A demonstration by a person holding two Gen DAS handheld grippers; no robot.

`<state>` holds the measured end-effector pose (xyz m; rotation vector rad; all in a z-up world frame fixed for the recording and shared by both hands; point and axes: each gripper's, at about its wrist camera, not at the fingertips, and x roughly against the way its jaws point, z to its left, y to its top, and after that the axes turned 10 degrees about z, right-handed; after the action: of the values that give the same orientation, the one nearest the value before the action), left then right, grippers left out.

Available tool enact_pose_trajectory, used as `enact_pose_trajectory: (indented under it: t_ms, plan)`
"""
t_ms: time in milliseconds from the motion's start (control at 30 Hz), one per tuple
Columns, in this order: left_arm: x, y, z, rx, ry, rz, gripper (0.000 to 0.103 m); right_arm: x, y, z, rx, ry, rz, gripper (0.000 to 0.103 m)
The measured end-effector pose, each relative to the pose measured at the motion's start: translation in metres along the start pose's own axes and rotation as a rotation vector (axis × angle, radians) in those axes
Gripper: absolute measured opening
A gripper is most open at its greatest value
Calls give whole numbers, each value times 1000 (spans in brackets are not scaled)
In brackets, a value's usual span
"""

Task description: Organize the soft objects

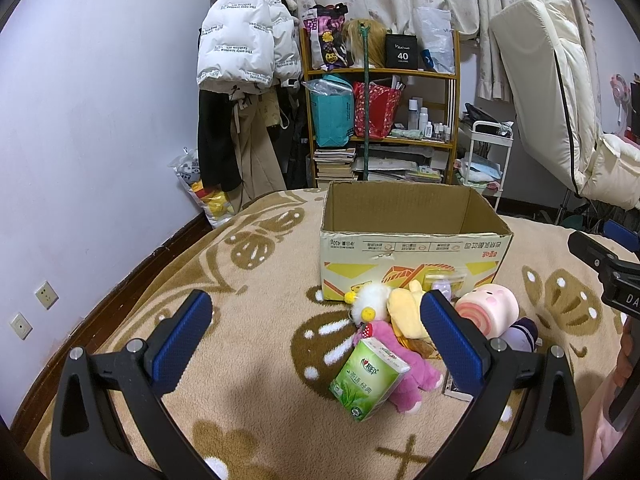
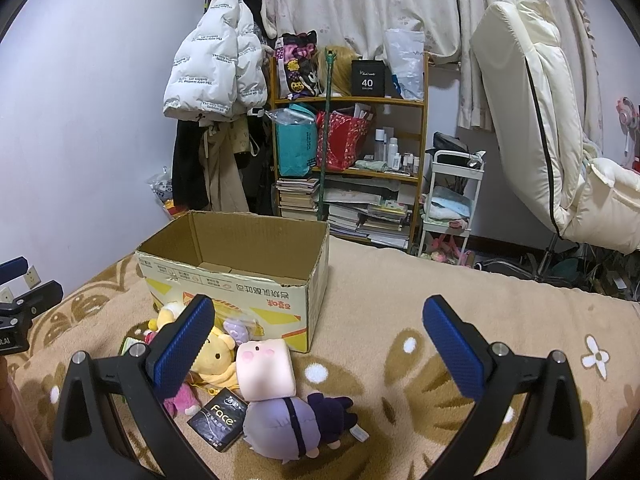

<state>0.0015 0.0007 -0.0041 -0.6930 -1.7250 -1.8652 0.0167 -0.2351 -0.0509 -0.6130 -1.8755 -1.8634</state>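
Looked forward from the left wrist, low over the blanket [image 1: 256, 320], facing the open cardboard box [image 1: 412, 252] head-on and close, with the pile of soft toys [image 1: 404, 312] just ahead, right of centre. Looked forward from the right wrist likewise, set further right, with the box [image 2: 240, 280] left of centre and the toys [image 2: 264, 372] low on the left. Shared both: box, toys, blanket, bookshelf [image 1: 380, 76], curtain [image 2: 380, 0].

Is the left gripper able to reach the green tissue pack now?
Probably yes. The left gripper is open, and the green tissue pack lies on top of the pink plush with nothing covering it.
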Motion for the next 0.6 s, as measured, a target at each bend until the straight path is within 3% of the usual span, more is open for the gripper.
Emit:
enact_pose_trajectory:
  t_ms: [333,600]
  plan:
    - [-11,-9,-10,-58,-16,13,102,-1,0,1,2,3,6,103]
    - [-21,0,-9,-12,-110,60,102,-8,3,1,11,33,34,103]
